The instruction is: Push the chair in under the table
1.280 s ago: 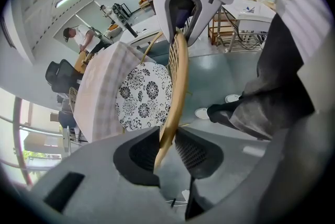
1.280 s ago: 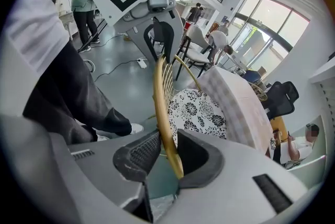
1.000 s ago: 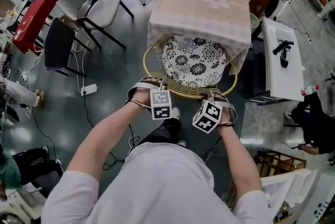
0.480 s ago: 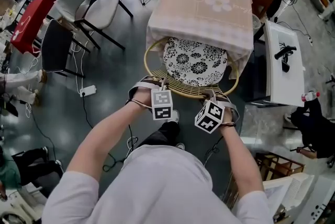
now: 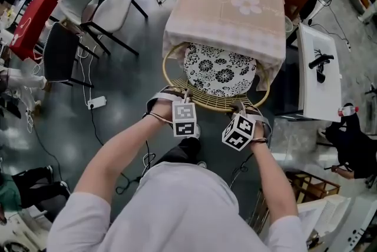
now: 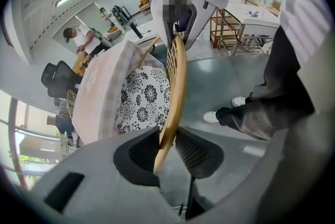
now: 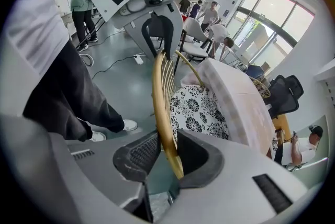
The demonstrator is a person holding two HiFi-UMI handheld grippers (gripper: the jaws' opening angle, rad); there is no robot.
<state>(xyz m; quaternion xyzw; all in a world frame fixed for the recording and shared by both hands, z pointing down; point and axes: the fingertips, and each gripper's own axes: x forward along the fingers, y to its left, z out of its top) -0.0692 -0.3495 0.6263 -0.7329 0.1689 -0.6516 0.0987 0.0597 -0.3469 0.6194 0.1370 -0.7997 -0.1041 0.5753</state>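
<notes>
The person is standing behind the chair (image 5: 219, 70), holding its curved golden back rim (image 5: 206, 103) with both tools. In the left gripper view, the left gripper (image 6: 168, 147) is holding the rim (image 6: 175, 76) with its fingers closed on the thin tube, which is running up between the pads. In the right gripper view, the right gripper (image 7: 166, 149) is clamping the same rim (image 7: 159, 92) further along, the tube lying hard against the inner pad. The two grips are sitting near each other at the middle of the backrest, the left one to the left of the right one in the head view. The chair is facing the cloth-covered surface (image 5: 227, 9), and the far edge of its black-and-white flowered cushion (image 5: 215, 77) is disappearing beneath the hanging tablecloth (image 5: 177, 39). Most of the cushion is showing in the open, though, and the backrest is standing well clear of the surface's near edge. The task is looking partly done: the chair is lined up and its front is tucked under, while the rest of the seat is waiting to go in, likely with a straight forward push on the rim until the backrest is nearing the cloth.
</notes>
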